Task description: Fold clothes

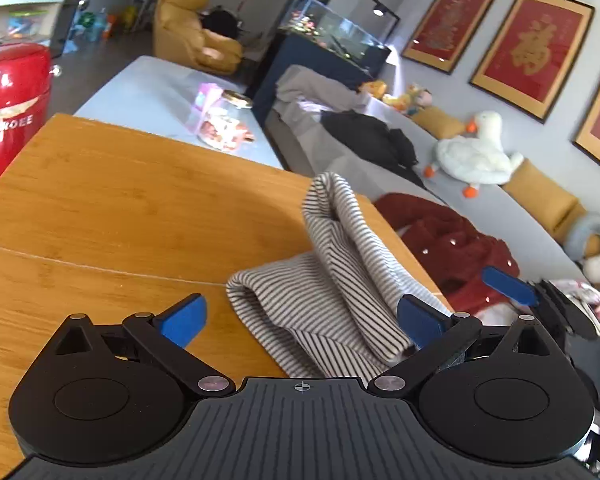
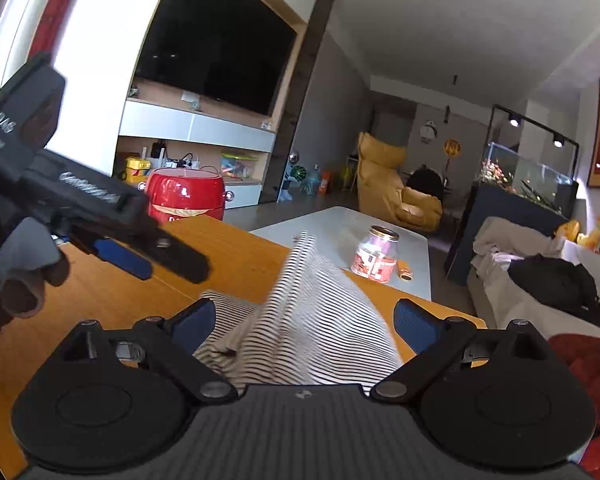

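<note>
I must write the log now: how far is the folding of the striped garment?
Early stage. The striped garment lies bunched on the wooden table, no neat fold visible. Both the left gripper and right gripper have jaws open around it, gripping nothing. Grasping, flattening and folding remain.

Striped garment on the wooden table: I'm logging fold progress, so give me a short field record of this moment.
garment: black-and-white striped garment, bunched in folds, not flat
support: wooden table, garment near its edge
left gripper: open, fingers either side of the cloth
right gripper: open, cloth between its fingers, not clamped
beyond the table: glass jar on a pale low table; red drum-shaped container
fold state: not yet a neat fold
</note>
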